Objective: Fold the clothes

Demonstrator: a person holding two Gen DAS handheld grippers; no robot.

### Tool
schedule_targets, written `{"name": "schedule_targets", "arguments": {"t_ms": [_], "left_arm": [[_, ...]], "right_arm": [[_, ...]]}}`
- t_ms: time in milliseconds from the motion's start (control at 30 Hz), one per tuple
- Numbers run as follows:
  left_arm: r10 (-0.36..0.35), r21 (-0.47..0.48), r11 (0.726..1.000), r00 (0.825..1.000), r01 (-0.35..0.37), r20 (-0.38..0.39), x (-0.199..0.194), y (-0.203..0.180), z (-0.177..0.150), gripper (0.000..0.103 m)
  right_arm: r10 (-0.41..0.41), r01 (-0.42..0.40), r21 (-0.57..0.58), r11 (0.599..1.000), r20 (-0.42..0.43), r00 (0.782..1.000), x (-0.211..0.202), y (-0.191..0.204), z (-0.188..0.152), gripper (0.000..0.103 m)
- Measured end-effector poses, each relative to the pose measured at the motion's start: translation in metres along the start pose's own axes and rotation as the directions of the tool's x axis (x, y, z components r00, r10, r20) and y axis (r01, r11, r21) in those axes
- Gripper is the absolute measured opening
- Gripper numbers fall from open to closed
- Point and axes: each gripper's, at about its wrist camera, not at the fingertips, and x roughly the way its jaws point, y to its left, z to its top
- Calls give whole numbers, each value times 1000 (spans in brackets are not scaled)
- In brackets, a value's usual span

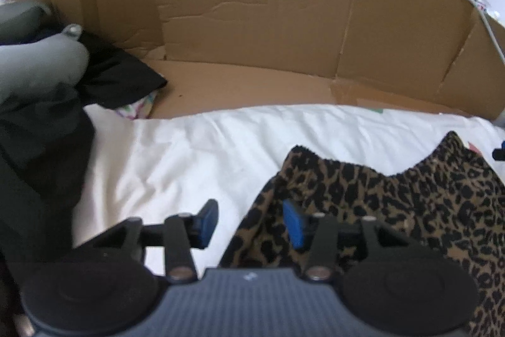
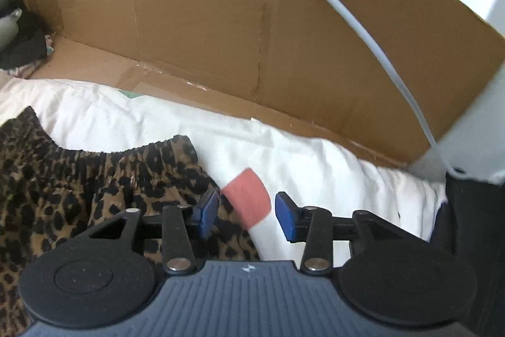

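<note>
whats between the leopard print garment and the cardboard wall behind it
Only bare white sheet lies between the leopard print garment and the cardboard wall. The left wrist view shows it most clearly; the right wrist view shows the same.

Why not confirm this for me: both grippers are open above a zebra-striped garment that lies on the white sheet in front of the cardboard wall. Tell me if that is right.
One thing is wrong: the garment is leopard-spotted, brown with black blotches, not zebra-striped, as both wrist views show. The rest stands: the left gripper and the right gripper are open above it, and it lies on the white sheet in front of the cardboard wall.
</note>
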Motion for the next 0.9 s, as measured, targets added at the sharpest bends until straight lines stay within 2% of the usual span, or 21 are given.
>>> {"name": "schedule_targets", "arguments": {"t_ms": [100,200,300,400,633,767,900], "left_arm": [[-19,-26,999,1000,19,11,-20,-4,-7,49],[-49,-13,999,999,49,13,-45,-16,-25,52],[-72,15,997,997,73,-9,-67,-29,-46,52],[-93,4,996,995,93,-21,-90,-39,-65,52],[-155,-24,988,987,156,32,-146,-66,-108,51],[-211,12,977,977,211,39,-168,-96,-140,49],[-280,69,958,959,277,48,-185,-131,-175,49]], "right_arm": [[13,-13,-8,1000,-5,1000,-15,-5,-7,48],[37,-37,-13,999,-3,999,-39,-13,-22,48],[49,-49,-22,999,-3,999,-70,-25,-42,48],[62,-62,-9,998,0,998,-97,-38,-64,48],[29,-28,-10,1000,37,999,-152,-64,-122,48],[25,-26,57,998,21,999,-163,-79,-155,48],[-1,0,159,987,3,1000,-165,-93,-187,48]]}}
